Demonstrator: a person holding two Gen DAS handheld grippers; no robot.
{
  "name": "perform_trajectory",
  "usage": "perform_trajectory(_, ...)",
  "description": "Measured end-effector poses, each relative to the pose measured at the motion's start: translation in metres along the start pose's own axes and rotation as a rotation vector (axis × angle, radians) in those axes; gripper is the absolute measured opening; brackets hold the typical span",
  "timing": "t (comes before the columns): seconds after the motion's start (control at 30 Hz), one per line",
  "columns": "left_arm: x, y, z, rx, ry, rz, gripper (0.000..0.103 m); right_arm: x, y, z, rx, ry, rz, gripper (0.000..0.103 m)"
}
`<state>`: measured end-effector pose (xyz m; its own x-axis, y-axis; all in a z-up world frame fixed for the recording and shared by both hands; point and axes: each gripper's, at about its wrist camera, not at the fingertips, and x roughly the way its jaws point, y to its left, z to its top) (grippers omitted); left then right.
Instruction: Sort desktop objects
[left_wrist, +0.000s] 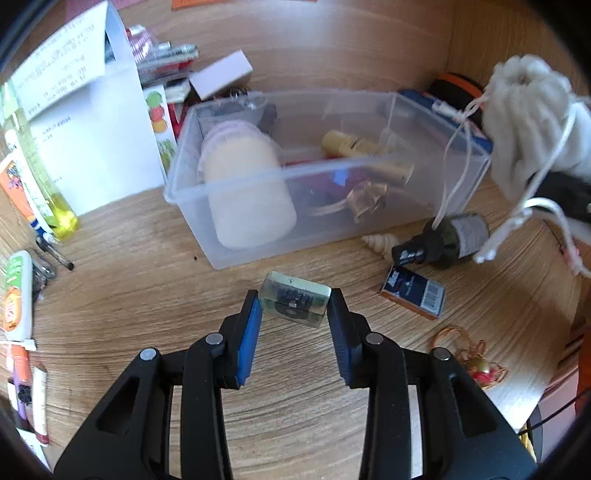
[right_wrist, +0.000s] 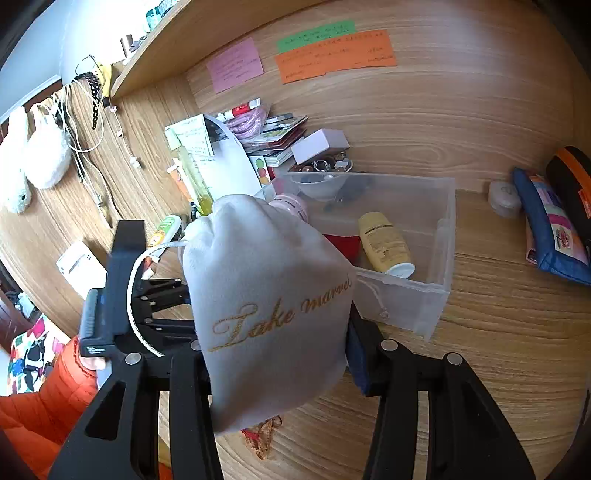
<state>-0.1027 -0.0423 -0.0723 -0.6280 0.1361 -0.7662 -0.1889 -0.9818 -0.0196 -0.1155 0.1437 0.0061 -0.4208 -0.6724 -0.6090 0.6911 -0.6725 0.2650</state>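
With my left gripper (left_wrist: 294, 304) clamped on the small clear case (left_wrist: 294, 303) and my right gripper (right_wrist: 277, 354) pinching the grey pouch (right_wrist: 266, 306), I should carry both level over the bin (left_wrist: 229, 236) before releasing.

pouch (right_wrist: 273, 306): "Take marvel", gold script, frame centre
sticky notes (right_wrist: 334, 55): handwriting, unreadable, upper centre
other labels: too blurred

A grey drawstring pouch (right_wrist: 266, 306) w/ gold script is clamped in the right gripper (right_wrist: 275, 360), held above the wooden desk (right_wrist: 498, 350). Behind it, a clear plastic bin (right_wrist: 424, 295) is seen w/ a yellow bottle (right_wrist: 386, 242) lying inside. A blue patterned pouch (right_wrist: 554, 229) lies at far right, well apart from the bin.
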Motion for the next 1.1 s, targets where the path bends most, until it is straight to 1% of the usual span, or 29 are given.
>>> perform_trajectory(0.07,-0.011,-0.001,0.002,0.001,-0.020,-0.004,0.036,-0.001,0.000,0.001,0.000,-0.004,-0.002,0.044)
perform_trajectory(0.17,-0.032,-0.005,0.007,0.018,-0.081,0.018,0.036,-0.002,-0.001,0.002,0.008,-0.010,0.007,0.044)
perform_trajectory(0.33,-0.060,-0.016,0.015,0.050,-0.159,0.022,0.036,-0.008,0.000,0.005,0.010,-0.034,0.017,0.044)
perform_trajectory(0.4,-0.067,-0.021,0.021,0.057,-0.189,0.018,0.036,-0.011,0.001,0.007,0.012,-0.044,0.032,0.044)
perform_trajectory(0.5,-0.080,-0.025,0.028,0.061,-0.227,-0.015,0.036,-0.016,0.000,0.009,0.019,-0.059,0.049,0.044)
perform_trajectory(0.7,-0.088,-0.021,0.042,0.043,-0.265,-0.099,0.036,-0.022,-0.008,0.014,0.054,-0.085,0.059,0.044)
perform_trajectory(0.77,-0.092,-0.016,0.046,0.028,-0.281,-0.115,0.036,-0.025,-0.013,0.017,0.068,-0.094,0.060,0.044)
perform_trajectory(0.87,-0.097,-0.004,0.056,-0.008,-0.298,-0.123,0.036,-0.026,-0.018,0.021,0.089,-0.100,0.064,0.044)
perform_trajectory(0.93,-0.095,0.005,0.064,-0.033,-0.299,-0.122,0.036,-0.022,-0.022,0.025,0.099,-0.090,0.070,0.044)
perform_trajectory(1.1,-0.085,0.019,0.083,-0.060,-0.296,-0.100,0.036,-0.010,-0.029,0.035,0.105,-0.076,0.058,0.044)
